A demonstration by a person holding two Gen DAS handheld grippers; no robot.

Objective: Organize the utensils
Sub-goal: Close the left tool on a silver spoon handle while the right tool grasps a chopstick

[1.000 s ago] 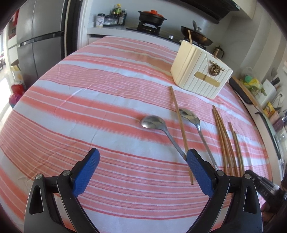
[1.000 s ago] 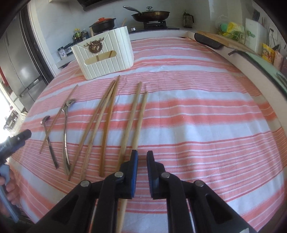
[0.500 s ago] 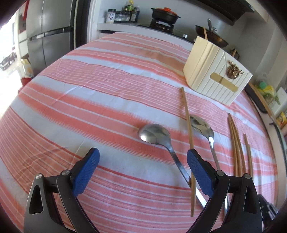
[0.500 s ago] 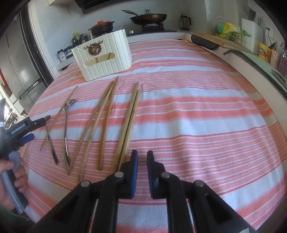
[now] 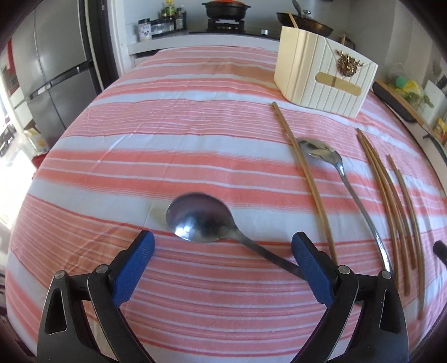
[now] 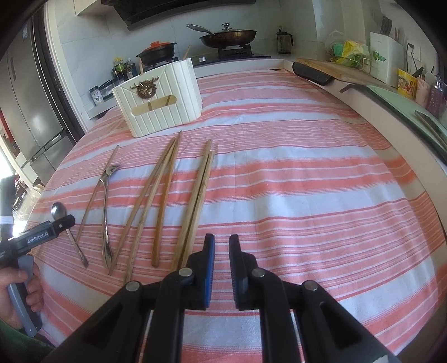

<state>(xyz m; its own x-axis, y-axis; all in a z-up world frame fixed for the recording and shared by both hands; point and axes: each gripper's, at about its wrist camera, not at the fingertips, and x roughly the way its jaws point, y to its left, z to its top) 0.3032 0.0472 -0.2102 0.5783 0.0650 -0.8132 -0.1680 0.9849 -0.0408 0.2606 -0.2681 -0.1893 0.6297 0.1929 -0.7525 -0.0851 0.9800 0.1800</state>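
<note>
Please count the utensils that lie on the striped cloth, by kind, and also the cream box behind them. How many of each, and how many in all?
Metal spoons: 2
Wooden chopsticks lying on the cloth: 6
Cream utensil box: 1
Total: 9

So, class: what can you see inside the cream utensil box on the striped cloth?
One wooden stick pokes up from the cream utensil box at its far side. The walls hide everything else inside.
</note>
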